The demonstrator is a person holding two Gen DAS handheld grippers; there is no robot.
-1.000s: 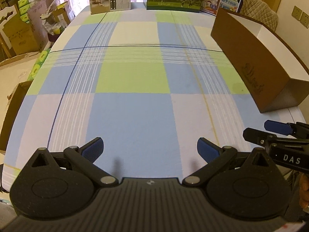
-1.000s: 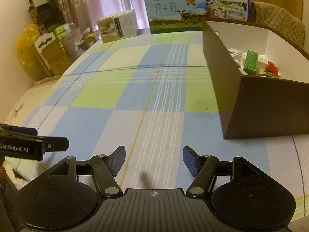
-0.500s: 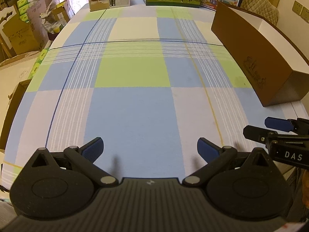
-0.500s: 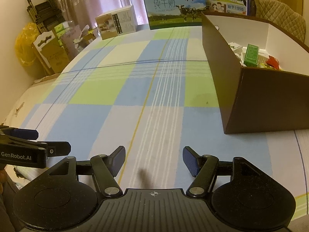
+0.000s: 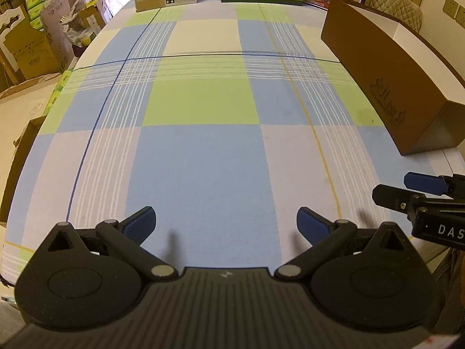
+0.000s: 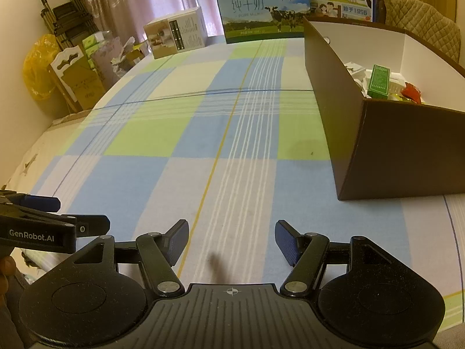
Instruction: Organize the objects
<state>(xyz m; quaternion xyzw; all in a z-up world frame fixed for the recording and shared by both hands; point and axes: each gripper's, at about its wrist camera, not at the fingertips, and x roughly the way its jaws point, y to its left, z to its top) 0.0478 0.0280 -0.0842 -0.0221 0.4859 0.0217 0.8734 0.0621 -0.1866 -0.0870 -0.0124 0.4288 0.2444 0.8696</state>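
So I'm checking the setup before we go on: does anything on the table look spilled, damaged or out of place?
Only a small dark stain on the checked tablecloth, beside the brown box. The box's contents lie in a loose jumble. Both the left gripper and the right gripper are open and empty.

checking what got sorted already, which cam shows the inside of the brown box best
The right wrist view: it looks over the brown box wall onto a green carton, white packs and a red wrapper. The left wrist view shows only the box's outer brown side and rim, no contents.
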